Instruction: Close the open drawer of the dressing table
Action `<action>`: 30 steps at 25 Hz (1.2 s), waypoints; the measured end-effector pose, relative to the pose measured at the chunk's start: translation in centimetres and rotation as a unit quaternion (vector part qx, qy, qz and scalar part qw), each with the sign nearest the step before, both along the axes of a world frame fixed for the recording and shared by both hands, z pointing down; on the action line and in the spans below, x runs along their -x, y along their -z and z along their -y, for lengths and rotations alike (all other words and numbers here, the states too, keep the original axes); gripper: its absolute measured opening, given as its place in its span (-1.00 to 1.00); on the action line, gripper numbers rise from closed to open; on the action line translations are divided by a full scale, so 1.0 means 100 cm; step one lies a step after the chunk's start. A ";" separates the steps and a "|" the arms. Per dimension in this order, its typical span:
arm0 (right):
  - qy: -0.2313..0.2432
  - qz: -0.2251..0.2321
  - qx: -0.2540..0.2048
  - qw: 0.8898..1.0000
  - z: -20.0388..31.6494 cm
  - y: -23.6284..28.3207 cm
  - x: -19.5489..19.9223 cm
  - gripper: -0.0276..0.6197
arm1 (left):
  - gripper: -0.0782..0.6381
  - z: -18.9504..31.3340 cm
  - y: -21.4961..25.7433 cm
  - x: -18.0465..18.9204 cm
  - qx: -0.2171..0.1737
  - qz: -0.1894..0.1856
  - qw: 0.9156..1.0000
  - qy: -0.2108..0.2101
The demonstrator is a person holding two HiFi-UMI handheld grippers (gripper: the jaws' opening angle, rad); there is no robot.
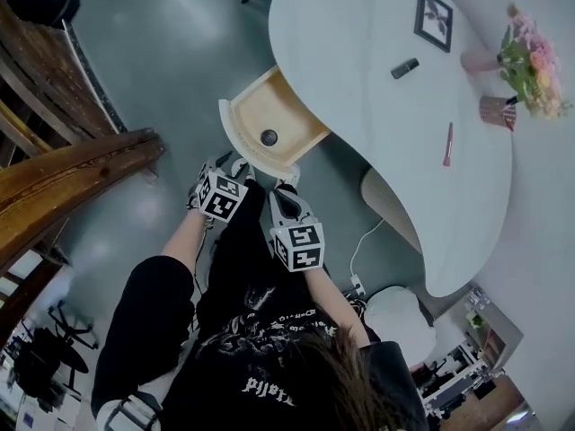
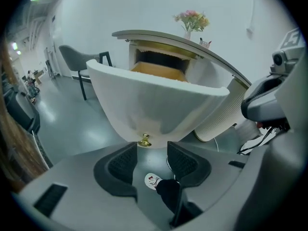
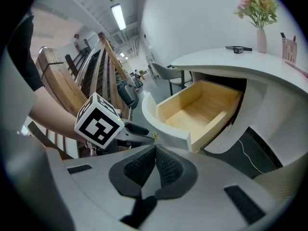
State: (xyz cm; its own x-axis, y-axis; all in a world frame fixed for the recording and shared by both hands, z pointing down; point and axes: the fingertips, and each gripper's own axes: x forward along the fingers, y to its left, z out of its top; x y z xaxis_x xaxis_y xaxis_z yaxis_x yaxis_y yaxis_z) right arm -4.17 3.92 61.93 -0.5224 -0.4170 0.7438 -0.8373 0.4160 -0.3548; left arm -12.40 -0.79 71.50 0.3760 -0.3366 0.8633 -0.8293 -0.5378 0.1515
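The white dressing table (image 1: 377, 124) has its drawer (image 1: 289, 110) pulled out, a wooden box with a curved white front (image 2: 159, 105). A small dark round thing (image 1: 269, 137) lies inside. A little gold knob (image 2: 144, 140) sits low on the front. My left gripper (image 2: 150, 153) is open, its jaws just short of the knob, one to each side. In the head view the left gripper (image 1: 235, 163) is at the drawer front. My right gripper (image 3: 155, 148) is shut on nothing, beside the left one and a little back from the drawer's corner (image 3: 190, 141).
On the tabletop are a picture frame (image 1: 433, 20), a dark tube (image 1: 404, 67), a pink stick (image 1: 447, 144), a striped cup (image 1: 496, 112) and a vase of flowers (image 1: 530, 57). A wooden stair rail (image 1: 72, 173) runs at left. A cable (image 1: 364, 245) and a white stool (image 1: 400, 317) are at right.
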 end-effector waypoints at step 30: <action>-0.043 -0.017 0.051 0.998 -0.012 -0.032 -0.021 -0.83 | -0.45 0.023 -0.033 -0.002 0.028 0.018 0.999 -0.026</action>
